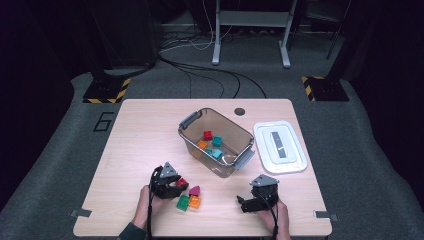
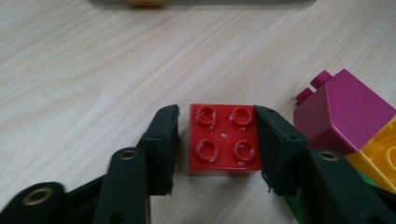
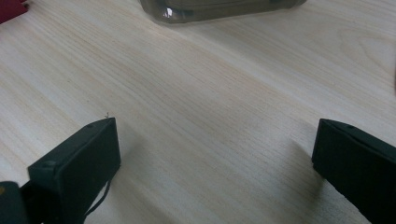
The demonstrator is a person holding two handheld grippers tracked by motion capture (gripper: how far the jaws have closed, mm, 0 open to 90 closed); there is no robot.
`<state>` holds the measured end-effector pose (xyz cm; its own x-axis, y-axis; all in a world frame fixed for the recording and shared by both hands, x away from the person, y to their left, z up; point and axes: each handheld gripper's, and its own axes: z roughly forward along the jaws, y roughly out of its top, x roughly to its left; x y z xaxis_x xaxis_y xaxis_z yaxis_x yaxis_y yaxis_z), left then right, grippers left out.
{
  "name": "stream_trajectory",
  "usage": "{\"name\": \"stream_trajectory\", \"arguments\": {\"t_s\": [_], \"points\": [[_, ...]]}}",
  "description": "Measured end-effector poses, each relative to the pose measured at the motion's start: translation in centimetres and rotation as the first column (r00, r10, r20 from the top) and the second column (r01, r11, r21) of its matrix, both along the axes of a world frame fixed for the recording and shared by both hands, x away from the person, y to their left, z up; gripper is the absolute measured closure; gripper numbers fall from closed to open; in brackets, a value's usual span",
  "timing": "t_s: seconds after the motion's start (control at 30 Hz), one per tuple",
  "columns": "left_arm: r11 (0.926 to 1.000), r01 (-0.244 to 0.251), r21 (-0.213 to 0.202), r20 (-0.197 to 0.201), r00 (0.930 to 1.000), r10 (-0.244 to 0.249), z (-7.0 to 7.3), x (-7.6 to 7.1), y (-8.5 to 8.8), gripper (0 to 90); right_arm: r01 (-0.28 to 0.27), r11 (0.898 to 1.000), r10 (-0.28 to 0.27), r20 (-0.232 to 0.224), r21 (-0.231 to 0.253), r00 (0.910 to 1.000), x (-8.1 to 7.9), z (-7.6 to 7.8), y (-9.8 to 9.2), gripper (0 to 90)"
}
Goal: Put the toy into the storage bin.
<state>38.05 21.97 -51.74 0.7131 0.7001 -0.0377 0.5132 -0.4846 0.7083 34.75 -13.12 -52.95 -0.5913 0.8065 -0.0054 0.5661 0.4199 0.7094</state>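
High view puts the clear bin [image 1: 216, 141] up and to the right of the left gripper [image 1: 172, 186], the nearer hand, whose jaws look clamped on the red brick [image 2: 223, 138], square with no long axis, studs up, flat on the table [image 1: 140, 135].

I can read only one sign: a large number "6" marked on the grey floor [image 1: 55, 135], at 10 o'clock from the tabletop [image 1: 135, 145].
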Motion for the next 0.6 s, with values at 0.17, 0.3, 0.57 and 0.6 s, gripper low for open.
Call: {"name": "stream_trajectory", "arguments": {"t_s": [0.17, 0.3, 0.57, 0.6], "points": [[0.9999, -0.002, -0.011, 0.012, 0.9999, 0.002, -0.09, 0.0, 0.11, 58.7, 0.0, 1.0, 0.0, 0.0, 0.0, 1.0, 0.0, 0.0, 0.0, 0.2], [0.9999, -0.007, -0.015, 0.016, 0.9999, 0.007, -0.01, -0.02, 0.23, 58.9, 0.005, 1.0, -0.005, -0.001, 0.004, 1.0, -0.01, 0.0, 0.04, 0.2], [0.9996, -0.01, -0.025, 0.038, 0.9992, 0.011, 0.69, -0.13, 0.64, 59.0, 0.005, 1.0, -0.005, -0.001, 0.004, 1.0, -0.01, 0.0, 0.04, 0.2], [0.9996, -0.009, -0.027, 0.04, 0.9992, 0.01, 0.73, -0.13, 0.65, 59.0, 0.005, 1.0, -0.005, -0.001, 0.004, 1.0, -0.01, 0.0, 0.04, 0.2]]}}
